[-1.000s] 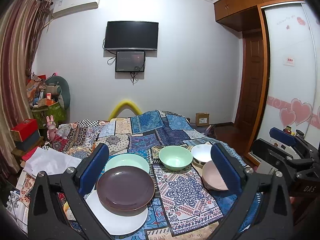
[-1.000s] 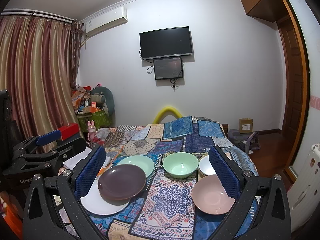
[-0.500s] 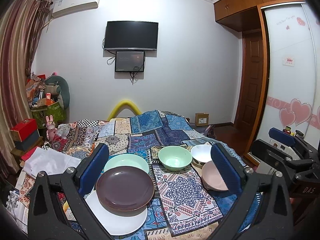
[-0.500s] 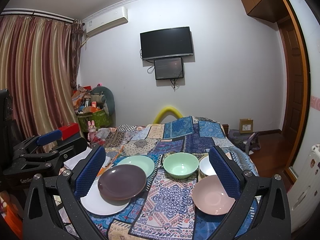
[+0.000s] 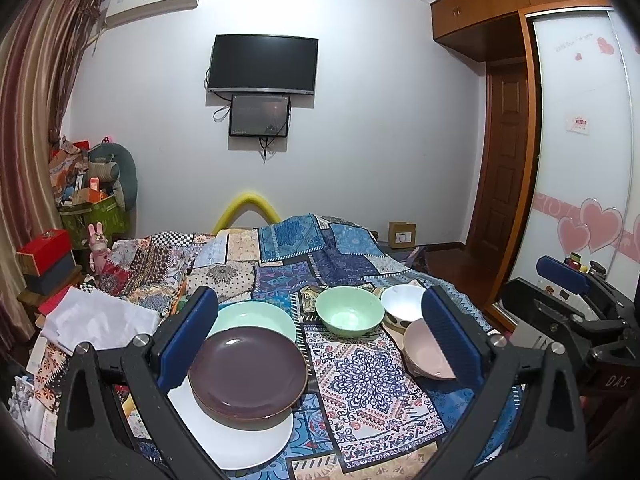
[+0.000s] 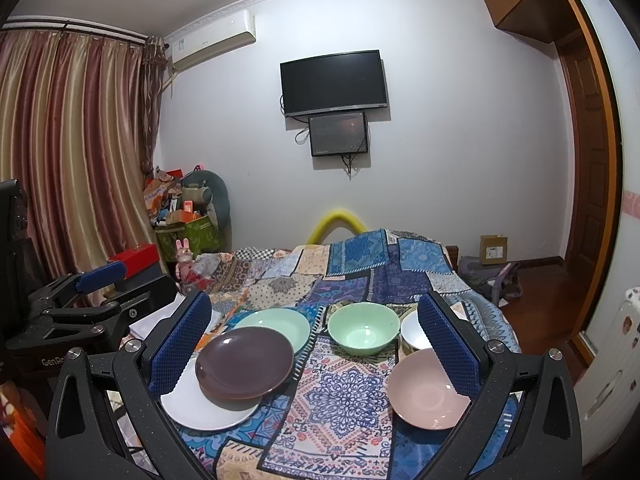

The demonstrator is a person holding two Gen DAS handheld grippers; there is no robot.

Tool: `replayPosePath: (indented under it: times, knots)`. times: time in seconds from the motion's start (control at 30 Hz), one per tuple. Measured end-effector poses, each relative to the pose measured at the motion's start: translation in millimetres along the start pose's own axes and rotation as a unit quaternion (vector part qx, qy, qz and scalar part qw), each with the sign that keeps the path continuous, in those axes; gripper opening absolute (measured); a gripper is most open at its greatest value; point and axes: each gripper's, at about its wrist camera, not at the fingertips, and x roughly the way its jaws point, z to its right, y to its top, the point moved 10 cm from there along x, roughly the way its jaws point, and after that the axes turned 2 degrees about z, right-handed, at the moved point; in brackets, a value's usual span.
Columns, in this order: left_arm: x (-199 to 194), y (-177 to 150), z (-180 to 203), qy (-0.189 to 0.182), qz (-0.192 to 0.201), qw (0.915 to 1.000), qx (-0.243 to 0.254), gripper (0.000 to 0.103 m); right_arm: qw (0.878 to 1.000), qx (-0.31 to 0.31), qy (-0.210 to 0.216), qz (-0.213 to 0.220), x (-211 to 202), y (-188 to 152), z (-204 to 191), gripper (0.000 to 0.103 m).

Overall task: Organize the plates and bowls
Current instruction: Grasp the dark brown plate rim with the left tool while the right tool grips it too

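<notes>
Honestly almost nothing has changed over the last second. Both the left gripper (image 5: pixel 320 340) and right gripper (image 6: pixel 314 344) hover with jaws spread wide, holding nothing (so sorting hasn't begun, I'd guess). The dark purple round plate (image 5: pixel 248 372) sits on the white flat plate (image 5: pixel 240 444) at 7 o'clock, the mint green bowl (image 5: pixel 349 311) at 12, and the pale pink bowl (image 6: pixel 428 390) at 4.

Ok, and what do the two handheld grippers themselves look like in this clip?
Both match: the left gripper and right gripper have speckled matte-black angular frames with triangular cut-outs and silver screws. The fingers carry blue textured pads. Seen from the other camera, each shows white lettering: "DAS" on the right one, "GenRo…" cut off on the left. No cables, hands or sleeves show.
</notes>
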Motion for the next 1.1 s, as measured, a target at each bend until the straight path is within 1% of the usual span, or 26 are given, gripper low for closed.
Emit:
replayPosePath:
  times: [0.13,0.23,0.43,0.5,0.63,0.77,0.87,0.9,0.93,1.0,1.03,1.1]
  knots:
    - [9.6,-3.8,-12.6,-0.002,-0.009,0.9999,-0.014,0.103,1.000,0.001,0.001,-0.013,11.2,-6.3,-1.5,0.103]
    - [18.5,-6.0,-32.4,0.010,-0.015,0.9997,-0.019,0.103,1.000,-0.001,-0.002,-0.028,25.6,-14.7,-1.3,0.103]
    - [44.5,-18.2,-81.1,0.041,-0.043,0.9982,0.008,0.103,0.998,-0.010,-0.007,-0.061,59.7,-35.6,-2.6,0.103]
    - [56.9,-28.0,-99.8,0.049,-0.061,0.9967,0.022,0.103,0.997,-0.014,-0.010,-0.072,72.9,-42.7,-2.7,0.103]
    - [77.9,-46.9,-129.6,0.050,-0.089,0.9944,0.028,0.103,0.995,-0.021,-0.011,-0.100,100.5,-58.0,-6.2,0.103]
    - [105.9,-75.7,-167.2,0.067,-0.134,0.9882,0.030,0.103,0.991,-0.028,0.004,-0.134,130.1,-76.1,-16.9,0.102]
    - [125.0,-98.2,-188.0,0.066,-0.169,0.9833,0.018,0.102,0.987,-0.038,0.014,-0.157,153.0,-91.9,-25.2,0.097]
    - [133.1,-109.4,-197.0,0.069,-0.185,0.9802,0.014,0.097,0.984,-0.038,0.018,-0.171,162.5,-99.9,-27.8,0.095]
    - [135.3,-115.2,-201.7,0.071,-0.194,0.9784,0.012,0.088,0.983,-0.036,0.022,-0.181,169.5,-106.1,-29.7,0.093]
    - [146.8,-136.5,-213.9,0.075,-0.225,0.9715,0.008,0.082,0.978,-0.028,0.030,-0.205,184.6,-119.4,-33.0,0.086]
    - [152.4,-144.4,-217.6,0.072,-0.234,0.9696,0.003,0.081,0.976,-0.026,0.032,-0.214,190.2,-124.9,-34.5,0.085]
    - [161.4,-161.1,-223.6,0.063,-0.252,0.9656,-0.007,0.076,0.971,-0.020,0.037,-0.237,202.3,-137.6,-35.6,0.077]
